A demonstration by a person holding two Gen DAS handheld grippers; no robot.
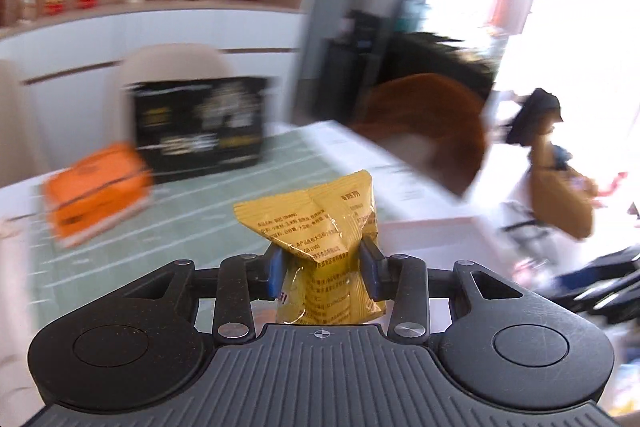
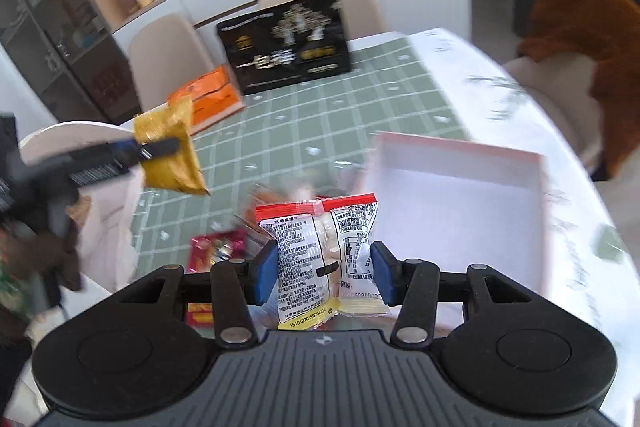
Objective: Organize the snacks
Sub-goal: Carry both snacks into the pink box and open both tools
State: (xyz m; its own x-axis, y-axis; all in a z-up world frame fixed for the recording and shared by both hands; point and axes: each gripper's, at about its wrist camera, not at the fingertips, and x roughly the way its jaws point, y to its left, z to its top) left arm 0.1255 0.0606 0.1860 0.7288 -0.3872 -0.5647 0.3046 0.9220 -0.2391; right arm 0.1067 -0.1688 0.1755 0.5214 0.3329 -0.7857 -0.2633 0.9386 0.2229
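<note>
The right gripper (image 2: 324,269) has its jaws clamped on a white-and-red snack packet (image 2: 320,255), upright, long axis vertical; the open white box (image 2: 460,187) lies just ahead to its right on the table (image 2: 320,107). The left gripper (image 1: 322,267) pinches a yellow packet (image 1: 320,223), farther from the box.

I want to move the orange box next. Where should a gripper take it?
Grip the orange box across its short width near the end facing the table's middle, coming from above: it lies flat, and the black box crowds its far side.
</note>
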